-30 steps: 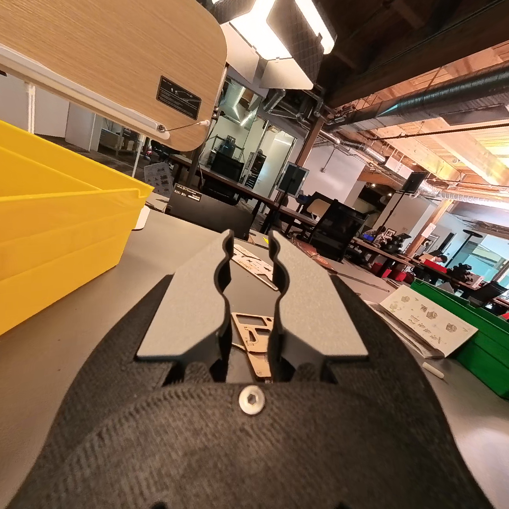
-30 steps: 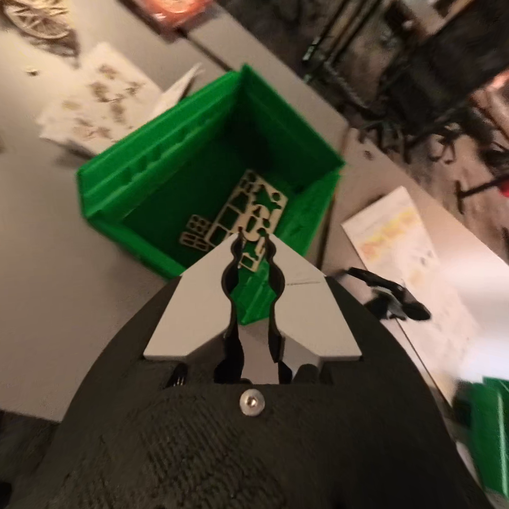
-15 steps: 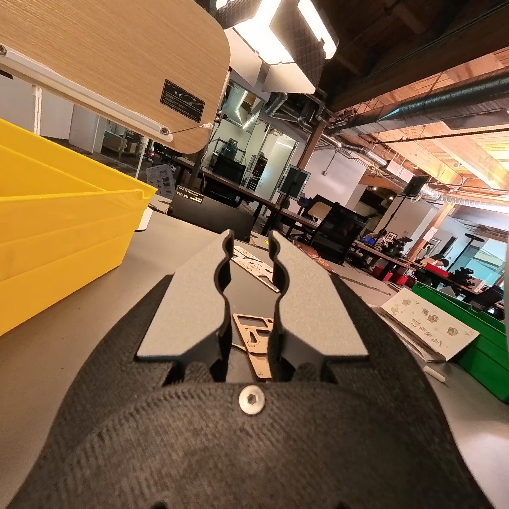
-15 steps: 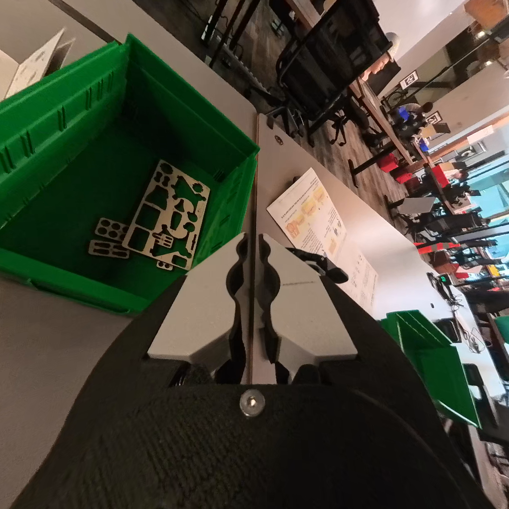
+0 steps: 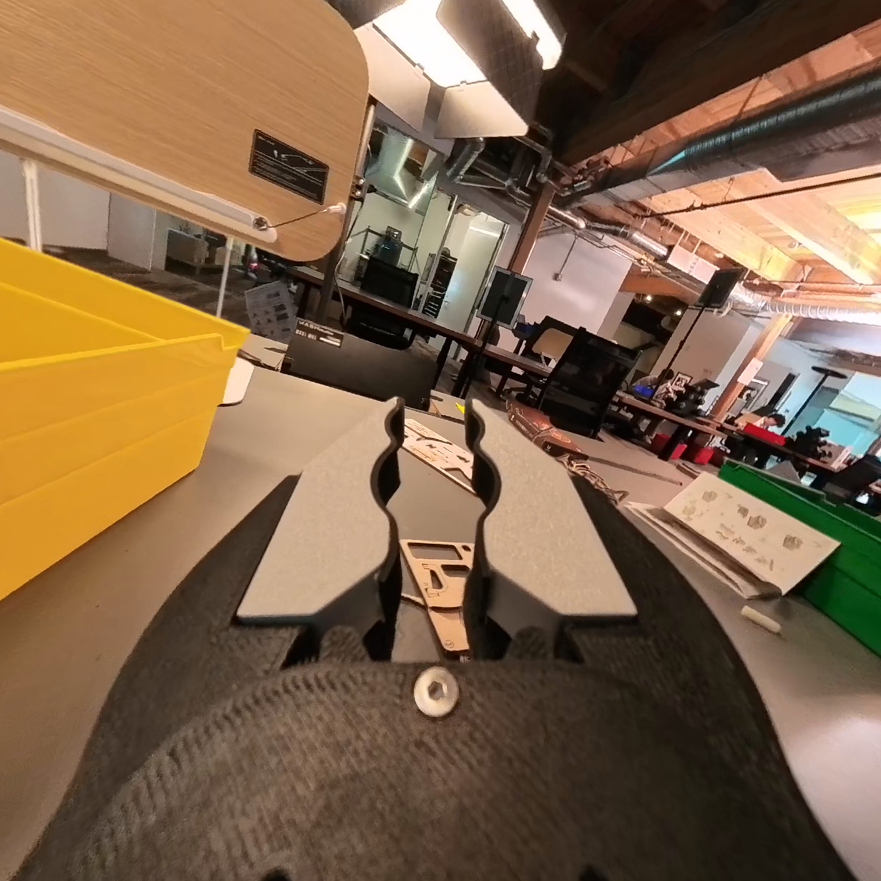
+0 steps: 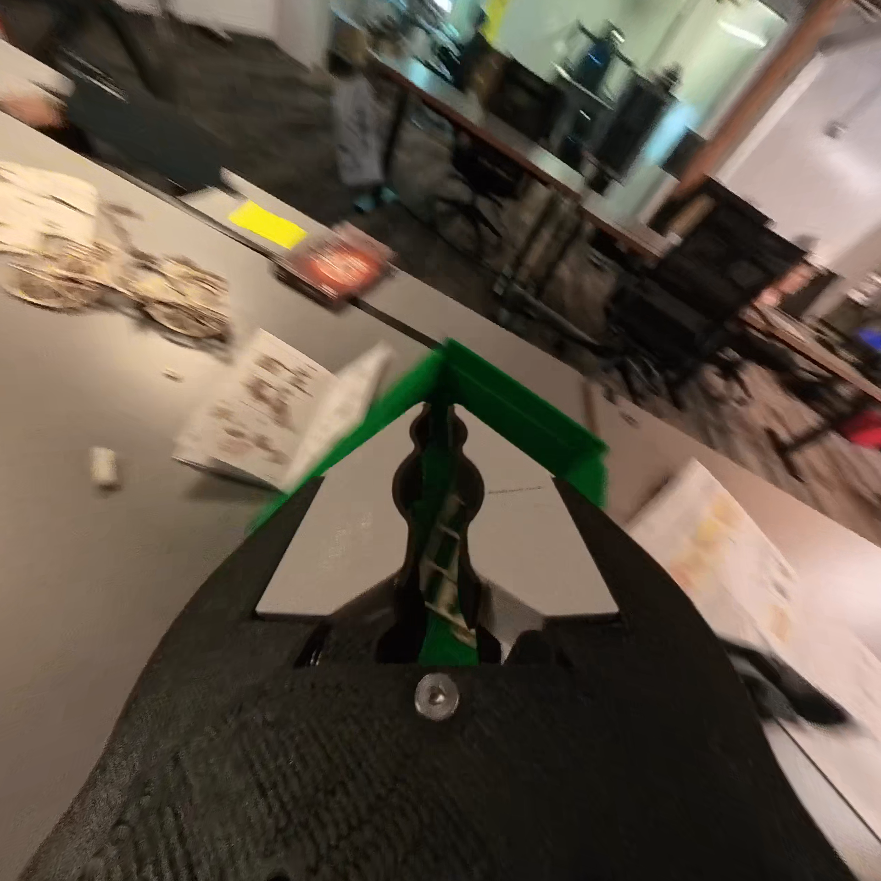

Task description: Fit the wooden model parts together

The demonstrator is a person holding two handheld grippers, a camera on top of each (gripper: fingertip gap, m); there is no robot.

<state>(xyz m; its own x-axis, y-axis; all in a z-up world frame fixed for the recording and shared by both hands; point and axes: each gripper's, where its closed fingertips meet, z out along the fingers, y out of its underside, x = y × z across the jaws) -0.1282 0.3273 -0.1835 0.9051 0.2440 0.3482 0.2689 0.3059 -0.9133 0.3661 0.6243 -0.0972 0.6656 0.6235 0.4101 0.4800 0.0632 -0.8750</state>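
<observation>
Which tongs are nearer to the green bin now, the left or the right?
Right. The right tongs hang directly over the green bin, with its corner showing between their fingers. The left tongs sit low over the table, the bin away to their right.

My left wrist view is sharp and bright, lit from above by a glowing white rectangular ceiling lamp [image 5: 469, 45] whose panel glares out. Straight lines bow toward its edges. My right wrist view is dimmer and smeared by motion blur: the bright green plastic bin [image 6: 500, 410] and far desks streak.
</observation>
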